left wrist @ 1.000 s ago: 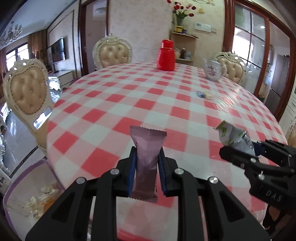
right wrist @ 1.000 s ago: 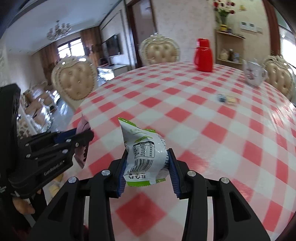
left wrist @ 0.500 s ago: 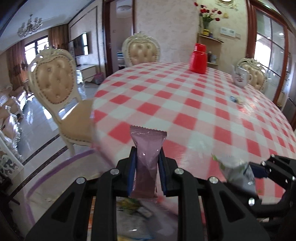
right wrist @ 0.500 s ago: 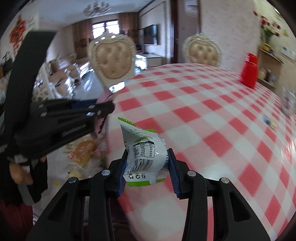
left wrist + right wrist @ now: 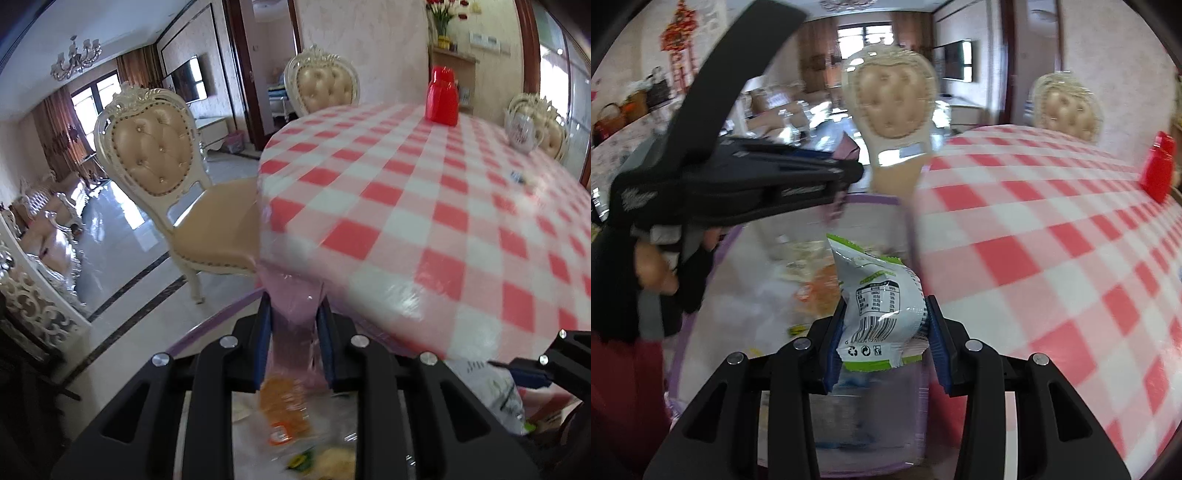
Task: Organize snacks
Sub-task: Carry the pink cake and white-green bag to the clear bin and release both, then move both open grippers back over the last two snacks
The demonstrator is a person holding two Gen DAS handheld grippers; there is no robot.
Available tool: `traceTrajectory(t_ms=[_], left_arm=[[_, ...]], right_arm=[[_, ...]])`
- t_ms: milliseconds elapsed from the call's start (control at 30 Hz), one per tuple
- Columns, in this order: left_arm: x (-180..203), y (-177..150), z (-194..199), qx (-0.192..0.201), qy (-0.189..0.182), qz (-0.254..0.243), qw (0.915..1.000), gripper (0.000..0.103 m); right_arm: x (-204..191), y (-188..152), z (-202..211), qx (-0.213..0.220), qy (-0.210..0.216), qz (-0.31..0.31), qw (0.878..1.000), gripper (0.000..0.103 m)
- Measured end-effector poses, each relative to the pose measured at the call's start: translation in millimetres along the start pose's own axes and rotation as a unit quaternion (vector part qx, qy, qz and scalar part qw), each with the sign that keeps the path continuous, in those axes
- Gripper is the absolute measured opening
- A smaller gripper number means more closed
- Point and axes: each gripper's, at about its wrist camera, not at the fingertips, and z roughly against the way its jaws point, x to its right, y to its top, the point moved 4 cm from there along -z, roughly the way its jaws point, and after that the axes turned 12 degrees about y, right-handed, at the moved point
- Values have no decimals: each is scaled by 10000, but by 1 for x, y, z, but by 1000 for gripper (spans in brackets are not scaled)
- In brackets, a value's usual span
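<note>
The round bench (image 5: 424, 206) in red-and-white check carries a red jug (image 5: 442, 96), a teapot (image 5: 521, 127) and what may be small wrapped sweets (image 5: 519, 178).

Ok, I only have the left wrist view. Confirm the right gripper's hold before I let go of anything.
Observer: The right gripper is shut on a green-and-white packet, pads pressing both its sides, barcode toward the camera.
Operator: Tell me what is under it.
Observer: A purple-rimmed basket beside the table; the packet hangs over its opening, with blurred snacks inside.
Operator: Place my left gripper for me.
Observer: The left gripper reaches over the basket's far rim. Its jaws have just been opening, with the pink packet between them.
</note>
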Motion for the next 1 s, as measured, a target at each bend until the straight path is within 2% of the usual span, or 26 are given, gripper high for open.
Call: traceTrajectory(t_ms=[33, 67, 100, 133, 167, 267, 400, 500, 567, 633, 767, 867, 933, 1000], left_arm=[[-5, -1, -1, -25, 64, 10, 10000, 26], [-10, -1, -1, -52, 176, 62, 9998, 37], [-16, -1, -1, -59, 340, 156, 9993, 68], [-20, 0, 0, -22, 483, 232, 9986, 83], [-28, 4, 5, 155, 789, 389, 9960, 96], [-32, 11, 15, 302, 984, 681, 9923, 97], [-3, 29, 31, 484, 605, 891, 9930, 101], [53, 50, 42, 622, -29, 552, 9965, 101], [100, 67, 46, 701, -514, 316, 9957, 101], [154, 89, 45, 696, -1140, 139, 9909, 101], [256, 130, 27, 473, -2060, 26, 9774, 101], [329, 162, -7, 112, -2250, 159, 9742, 101], [363, 174, -26, 43, -2168, 228, 9759, 101], [389, 181, -50, -90, -2069, 605, 9764, 101]], right_arm=[[-5, 0, -3, 5, 136, 56, 9999, 40], [-8, 0, -4, 8, 267, 86, 9996, 41], [-9, 1, -3, 24, 358, 103, 9993, 41], [-8, 2, 0, 90, 358, 88, 9993, 48], [-3, 3, 7, 235, 339, 27, 9991, 57], [20, 7, 37, 664, 286, -262, 9970, 60], [74, 1, 82, 1048, -267, -759, 9912, 69], [135, -18, 115, 1169, -985, -1366, 9788, 72], [169, -32, 132, 1174, -1388, -1732, 9680, 73], [211, -52, 157, 1241, -1755, -2249, 9504, 73], [284, -85, 197, 1403, -2217, -2958, 9185, 73], [339, -101, 217, 1420, -2456, -3343, 8988, 73], [370, -107, 226, 1417, -2600, -3520, 8879, 73], [398, -113, 229, 1387, -2706, -3687, 8784, 73]])
